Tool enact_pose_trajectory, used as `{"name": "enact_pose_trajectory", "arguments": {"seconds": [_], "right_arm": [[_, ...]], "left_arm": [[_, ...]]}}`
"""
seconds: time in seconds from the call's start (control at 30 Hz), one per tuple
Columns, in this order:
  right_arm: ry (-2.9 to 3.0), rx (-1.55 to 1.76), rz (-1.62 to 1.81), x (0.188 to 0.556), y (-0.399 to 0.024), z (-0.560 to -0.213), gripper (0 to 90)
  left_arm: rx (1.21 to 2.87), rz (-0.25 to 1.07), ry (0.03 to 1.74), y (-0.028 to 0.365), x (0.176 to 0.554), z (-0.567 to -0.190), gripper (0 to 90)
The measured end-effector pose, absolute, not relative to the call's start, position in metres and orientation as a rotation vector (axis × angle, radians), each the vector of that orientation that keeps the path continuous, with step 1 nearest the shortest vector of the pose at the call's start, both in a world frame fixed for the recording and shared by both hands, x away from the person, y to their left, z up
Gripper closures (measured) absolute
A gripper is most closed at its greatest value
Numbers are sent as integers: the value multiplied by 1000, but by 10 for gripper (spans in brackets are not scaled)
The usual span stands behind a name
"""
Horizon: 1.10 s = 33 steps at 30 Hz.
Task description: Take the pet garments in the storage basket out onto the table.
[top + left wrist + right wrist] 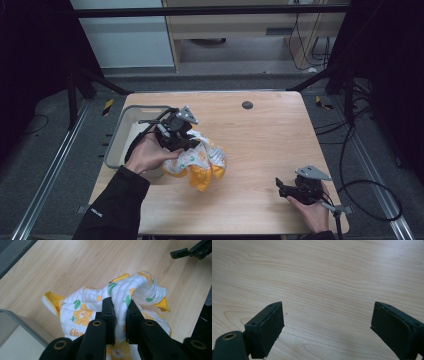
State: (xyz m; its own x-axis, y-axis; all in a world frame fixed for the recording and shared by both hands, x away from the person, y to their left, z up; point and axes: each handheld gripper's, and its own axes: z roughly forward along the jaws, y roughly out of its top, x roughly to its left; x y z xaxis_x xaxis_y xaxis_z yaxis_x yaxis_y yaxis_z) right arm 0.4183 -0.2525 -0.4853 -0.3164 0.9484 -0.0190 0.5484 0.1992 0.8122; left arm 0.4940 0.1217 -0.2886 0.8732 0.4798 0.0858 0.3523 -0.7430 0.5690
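So, my left hand-held gripper [120, 307] has its jaws pinched tight on a raised fold of the cloth [125, 293], a white quilted piece with orange flowers, green leaves and a yellow trim. In the left gripper view the fold rises up between the two black jaws and drapes over to the far side, with the rest of the fabric bunched underneath. From the high view the cloth [202, 162] sits crumpled on the left half of the table [260, 140], just beside the grey bin [120, 135] at the table's left edge, and my left hand [147, 152] is wrapped around the left hand-held gripper [187, 145] right over it. Can't tell if the bunch touches the bin wall.

My right hand-held gripper [327, 322] is well apart from all that, near the front right corner of the table [324, 272]. Its jaws stand wide with nothing between them, just bare wood grain below. In the high view the right hand-held gripper [281, 187] points left toward the cloth, with my right hand [314, 212] behind it.
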Motion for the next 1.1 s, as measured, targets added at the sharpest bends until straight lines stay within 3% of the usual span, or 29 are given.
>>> {"name": "enact_pose_trajectory", "arguments": {"seconds": [1.1], "right_arm": [[1944, 1388, 982, 418, -253, -485, 110]], "left_arm": [[2535, 274, 586, 76, 519, -342, 806]]}}
